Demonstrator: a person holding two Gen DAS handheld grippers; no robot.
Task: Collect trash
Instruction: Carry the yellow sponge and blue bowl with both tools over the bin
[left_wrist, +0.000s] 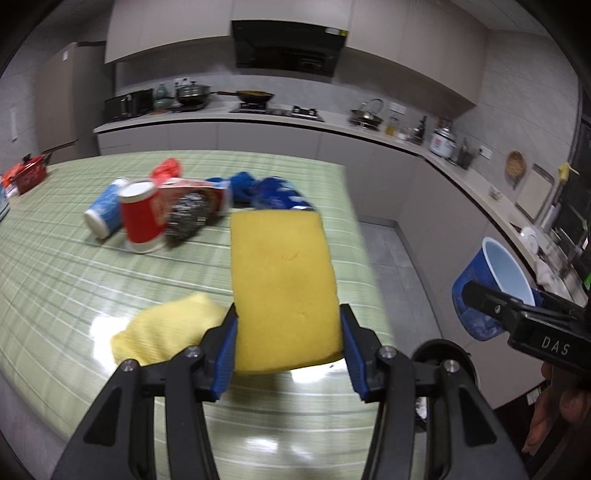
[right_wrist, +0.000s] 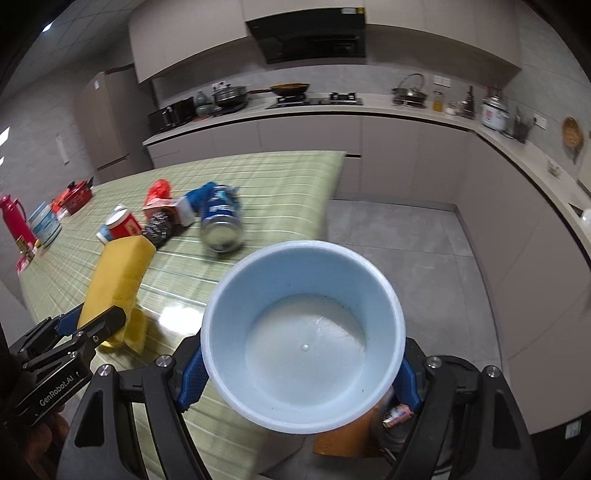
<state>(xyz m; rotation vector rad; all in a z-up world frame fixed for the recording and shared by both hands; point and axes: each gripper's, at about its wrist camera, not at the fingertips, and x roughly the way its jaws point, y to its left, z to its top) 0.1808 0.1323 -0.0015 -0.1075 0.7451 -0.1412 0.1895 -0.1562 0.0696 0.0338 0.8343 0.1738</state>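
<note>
On the right gripper (left_wrist: 495, 314), "DAS", left gripper (right_wrist: 96, 325), "GenRobot.AI"

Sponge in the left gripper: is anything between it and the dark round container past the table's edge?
Nothing visible does. The sponge, clamped in the left gripper, hangs over the table edge, with the container just below and to its right. The right gripper holds the blue cup off to the side.
</note>
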